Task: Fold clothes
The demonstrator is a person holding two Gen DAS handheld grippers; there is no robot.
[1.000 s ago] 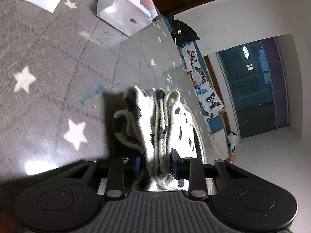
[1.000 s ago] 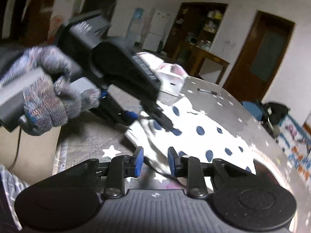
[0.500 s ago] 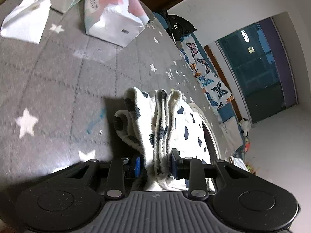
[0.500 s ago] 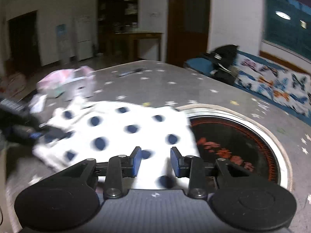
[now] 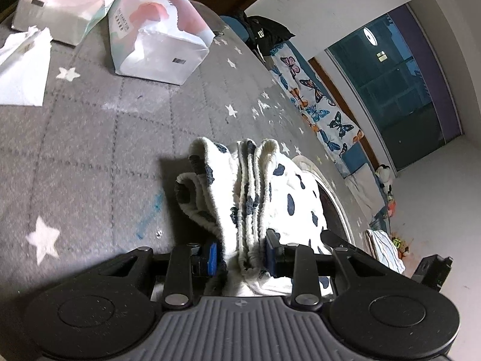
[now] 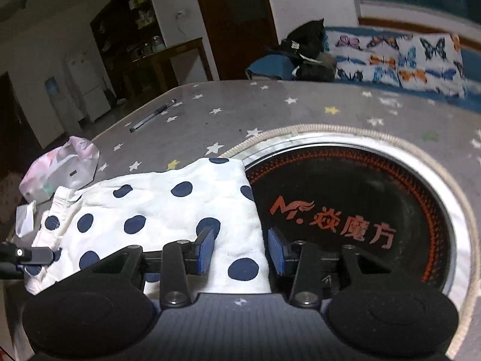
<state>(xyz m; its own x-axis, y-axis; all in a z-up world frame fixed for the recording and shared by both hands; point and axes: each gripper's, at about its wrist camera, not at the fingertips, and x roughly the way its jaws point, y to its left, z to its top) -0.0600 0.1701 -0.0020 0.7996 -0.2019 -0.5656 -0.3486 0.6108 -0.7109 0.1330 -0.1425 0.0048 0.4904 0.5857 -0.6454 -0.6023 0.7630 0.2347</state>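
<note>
Left wrist: my left gripper [image 5: 240, 255] is clamped on a bunched stack of layers at one end of the garment [image 5: 240, 198], white with dark dots. The grip looks the same as a second ago, several folded edges fanning out past the pads. What has changed is the backdrop: the tissue pack [image 5: 159, 45] has slid down toward the garment in view and a second pack has come in beside it, so I judge I am carrying the held end along the table [image 5: 90, 138].

Right wrist: a second ago this camera faced my gloved left hand and its gripper; now it looks down on the garment, which lies flat against the hotplate [image 6: 354, 210], its far edge overlapping the hotplate's rim. My right gripper [image 6: 240, 252] stands wide, nothing between the pads, hovering over the garment's edge nearest the hotplate. The left gripper's tip shows at the garment's end farthest from the hotplate.

For the task, I read this as mid-fold: one end is pinched, and the right is lined up to take the hotplate-side edge.
</note>
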